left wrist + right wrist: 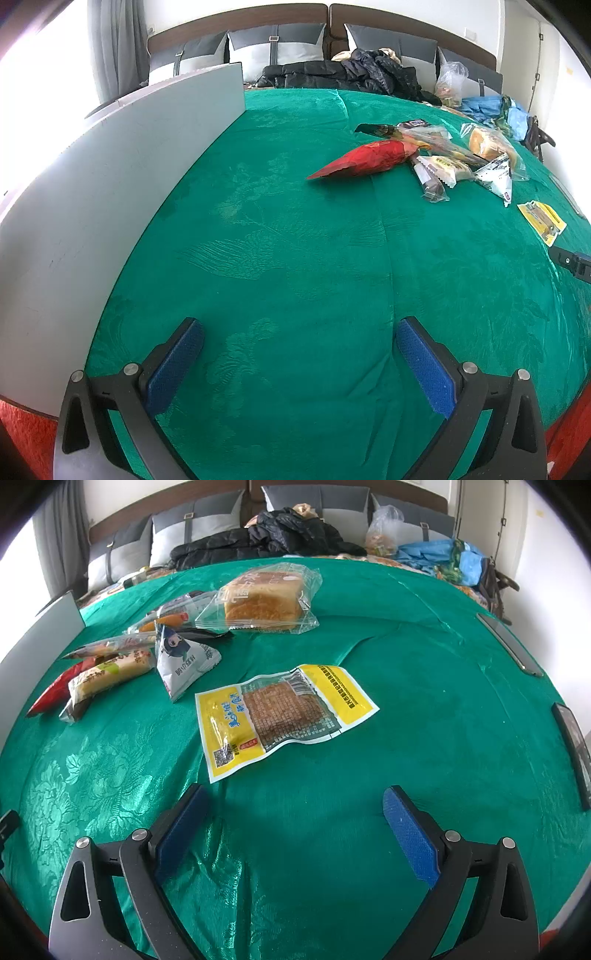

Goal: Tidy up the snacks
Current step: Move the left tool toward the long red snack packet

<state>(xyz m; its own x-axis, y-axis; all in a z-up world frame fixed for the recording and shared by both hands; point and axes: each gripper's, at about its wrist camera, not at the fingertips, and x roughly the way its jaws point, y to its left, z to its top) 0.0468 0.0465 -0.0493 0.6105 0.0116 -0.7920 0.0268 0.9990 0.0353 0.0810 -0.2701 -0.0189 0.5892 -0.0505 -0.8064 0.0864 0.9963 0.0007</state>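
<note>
Green cloth (406, 657) holds unsorted snacks (166, 653) upper left (nothing moved yet), left gripper (299, 354) and right gripper (295, 823) both agape, empty.

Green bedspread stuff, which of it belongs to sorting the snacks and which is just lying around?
Snacks for the job:
yellow flat packet
wrapped sponge cake
white triangular pouch
red bag
cream bar packet
sausage packets

Just lying about:
black jacket
clear plastic bag
blue plastic bag
grey board
phone
</note>
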